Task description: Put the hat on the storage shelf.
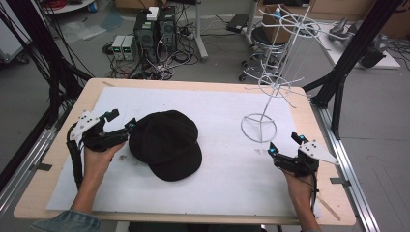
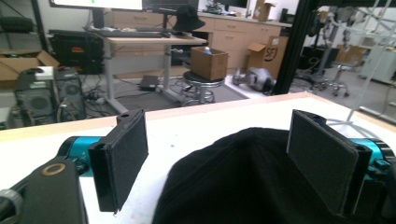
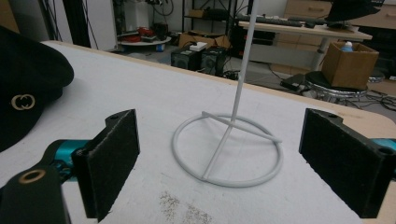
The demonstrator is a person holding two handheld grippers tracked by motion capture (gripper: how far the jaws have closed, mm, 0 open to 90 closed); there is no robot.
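A black cap lies on the white mat left of centre; its gold emblem shows in the right gripper view. My left gripper is open at the cap's left edge. In the left gripper view the cap bulges up between the wide-apart pads, none of them pressing on it. A white wire hat stand rises at the right, its ring base flat on the mat. My right gripper is open just in front of that base, nothing between its pads.
The mat covers a wooden table with black frame posts at either side. Beyond the far edge are computer towers, cables and a stool on the floor. Some dirt specks lie on the mat near the stand base.
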